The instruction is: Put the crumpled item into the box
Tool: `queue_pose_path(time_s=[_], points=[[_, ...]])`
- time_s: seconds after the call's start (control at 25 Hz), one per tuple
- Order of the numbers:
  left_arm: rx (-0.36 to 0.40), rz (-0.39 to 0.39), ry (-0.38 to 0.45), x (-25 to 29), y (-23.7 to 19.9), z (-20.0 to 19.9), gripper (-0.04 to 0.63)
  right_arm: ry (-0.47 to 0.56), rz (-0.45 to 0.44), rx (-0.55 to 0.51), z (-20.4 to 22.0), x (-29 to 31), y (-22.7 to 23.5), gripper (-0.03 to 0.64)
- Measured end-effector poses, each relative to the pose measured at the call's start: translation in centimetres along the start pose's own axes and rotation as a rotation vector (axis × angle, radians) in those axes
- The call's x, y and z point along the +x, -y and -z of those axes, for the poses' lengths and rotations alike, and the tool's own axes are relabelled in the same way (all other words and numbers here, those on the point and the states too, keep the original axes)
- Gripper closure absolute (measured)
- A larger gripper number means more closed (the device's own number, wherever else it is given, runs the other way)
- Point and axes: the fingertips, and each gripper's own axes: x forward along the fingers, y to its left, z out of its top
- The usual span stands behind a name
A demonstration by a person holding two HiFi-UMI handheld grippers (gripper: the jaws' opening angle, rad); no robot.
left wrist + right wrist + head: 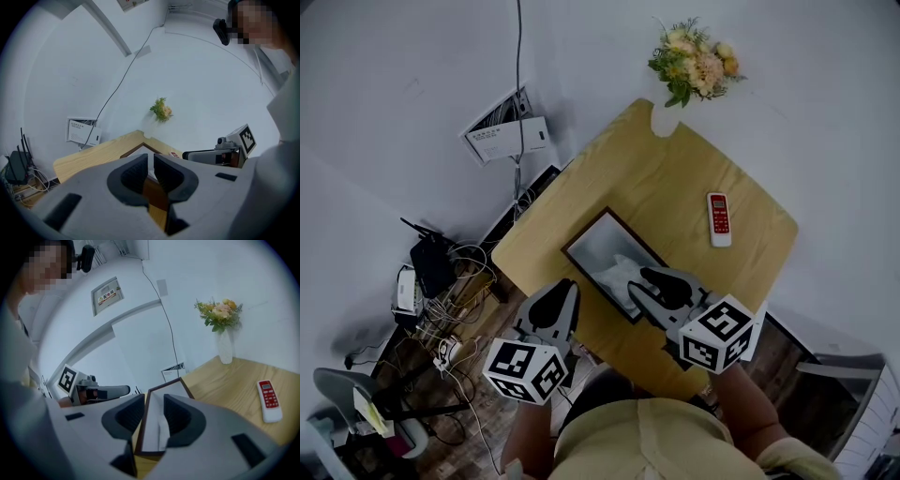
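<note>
A shallow box [584, 231] with a dark brown rim lies on the wooden table [675, 178]. A white crumpled item [622, 274] rests inside it, near its front end. My right gripper [638, 279] hovers just over that end, open and holding nothing. Through its jaws the right gripper view shows the box [166, 384] and the white crumpled item [162, 433] below my right gripper [153, 416]. My left gripper [566, 287] hangs at the table's near left edge, beside the box, jaws almost together and empty. The left gripper view shows my left gripper [150, 168] with only bare table behind.
A white and red remote [719, 218] lies on the right of the table. A vase of flowers [694, 64] stands at the far corner. On the floor to the left sit a router [429, 260], tangled cables [455, 309] and a wall panel [508, 137].
</note>
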Motion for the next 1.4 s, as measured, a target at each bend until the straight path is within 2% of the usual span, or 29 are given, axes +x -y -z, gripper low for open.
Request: queue_pose_path(time_s=[0.32, 0.92, 1.4], points=[[0.012, -0.025, 0.020, -0.8, 2.4, 0.0, 0.540, 0.074, 0.013, 0.048, -0.5, -3.8, 1.1, 0.515], [0.036, -0.045, 0.065, -3.5, 8.1, 0.7, 0.540, 0.118, 0.045, 0.004, 0.2, -10.0, 0.6, 0.569], [0.047, -0.075, 0.084, -5.5, 11.1, 1.9, 0.540, 0.127, 0.095, -0.020, 1.5, -14.0, 1.0, 0.583]])
